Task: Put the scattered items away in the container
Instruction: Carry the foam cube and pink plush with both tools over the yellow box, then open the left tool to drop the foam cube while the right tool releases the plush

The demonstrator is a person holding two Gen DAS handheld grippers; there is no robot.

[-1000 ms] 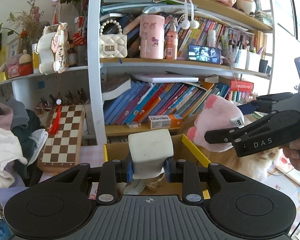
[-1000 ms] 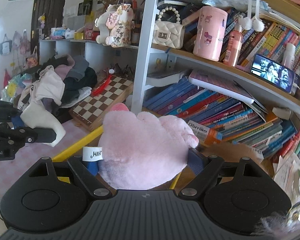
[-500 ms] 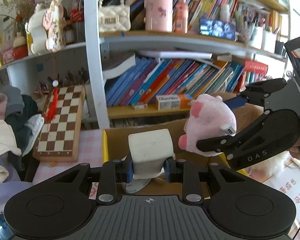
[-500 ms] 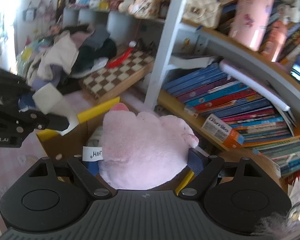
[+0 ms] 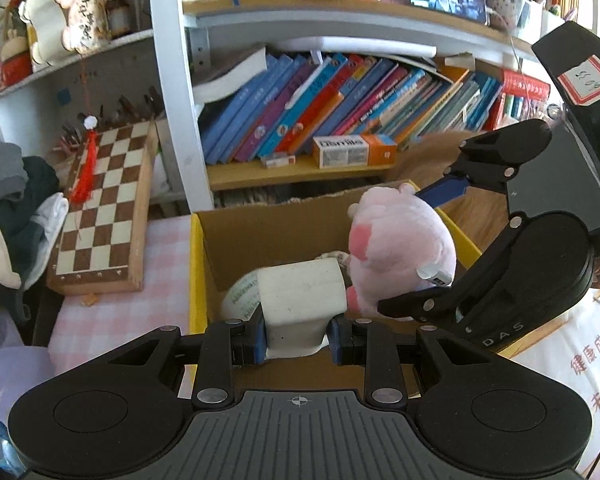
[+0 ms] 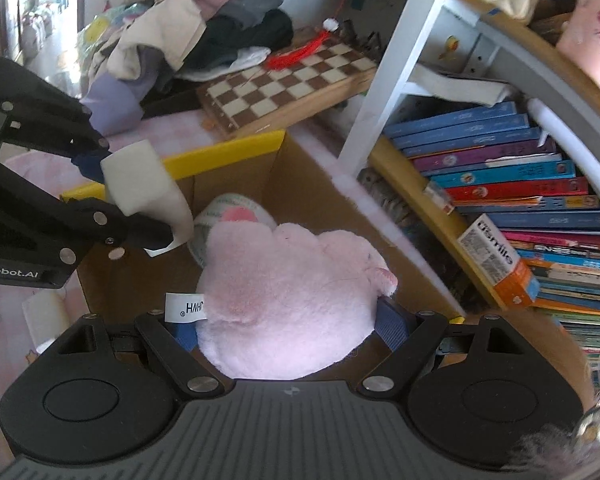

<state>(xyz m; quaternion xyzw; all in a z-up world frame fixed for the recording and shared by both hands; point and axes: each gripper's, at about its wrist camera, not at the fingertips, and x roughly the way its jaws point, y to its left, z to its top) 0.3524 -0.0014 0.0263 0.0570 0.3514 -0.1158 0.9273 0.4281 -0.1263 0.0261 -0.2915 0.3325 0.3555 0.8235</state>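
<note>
Left wrist view: left tongs [image 5: 298, 338] clench a white block [image 5: 300, 294], right tongs [image 6: 288, 328] grip the pink plush [image 6: 288, 300], both seemingly poised over the cardboard box [image 5: 260, 232] for dropping.

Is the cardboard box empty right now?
No, a round printed item already lies inside the box, under the pink plush.

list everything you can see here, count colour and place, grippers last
cardboard box: 1, brown with yellow rim, on the pink checked cloth
pink plush toy: 1, pink, over the box
white block: 1, off-white, over the box
round printed item: 1, pale, inside the box
chessboard: 1, brown and cream, left of the box
red tassel: 1, on the chessboard
clothes pile: 1, mixed, far left
books: many, mostly blue and red, on the shelf
orange and white carton: 1, on the shelf
left gripper: black, shut on the block
right gripper: black, shut on the plush
</note>
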